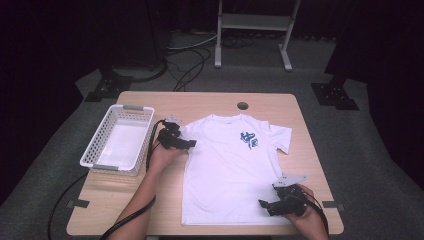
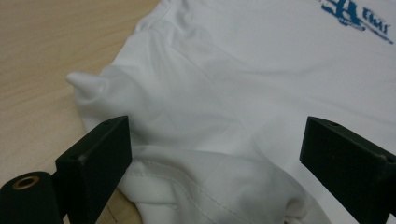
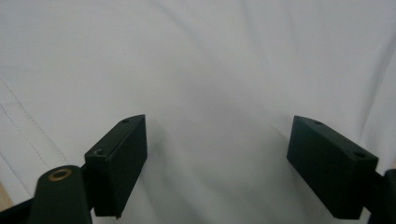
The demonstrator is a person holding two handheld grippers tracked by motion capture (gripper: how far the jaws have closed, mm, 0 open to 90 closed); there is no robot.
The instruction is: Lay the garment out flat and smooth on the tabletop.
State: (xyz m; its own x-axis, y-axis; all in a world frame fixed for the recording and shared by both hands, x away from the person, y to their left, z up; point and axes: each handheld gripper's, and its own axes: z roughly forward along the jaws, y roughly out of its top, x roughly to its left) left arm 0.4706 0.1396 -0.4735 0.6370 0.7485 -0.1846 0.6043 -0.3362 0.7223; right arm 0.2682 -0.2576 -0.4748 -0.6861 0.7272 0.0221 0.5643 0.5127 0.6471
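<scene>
A white T-shirt (image 1: 227,170) with a blue chest print (image 1: 248,139) lies face up, spread across the middle of the wooden table (image 1: 135,197). My left gripper (image 1: 189,144) is open at the shirt's left sleeve; in its own view the bunched sleeve (image 2: 187,154) sits between the wide-apart jaws. My right gripper (image 1: 264,204) is open over the shirt's lower right hem. Its view looks onto smooth white cloth (image 3: 210,93), with a stitched hem line (image 3: 28,126) at the left. Neither gripper holds anything.
An empty white lattice basket (image 1: 118,141) stands on the table's left part. A round cable hole (image 1: 242,106) sits near the far edge. Bare wood shows left of the sleeve (image 2: 42,70). Beyond the table are a white frame (image 1: 253,27), floor cables and dark stands.
</scene>
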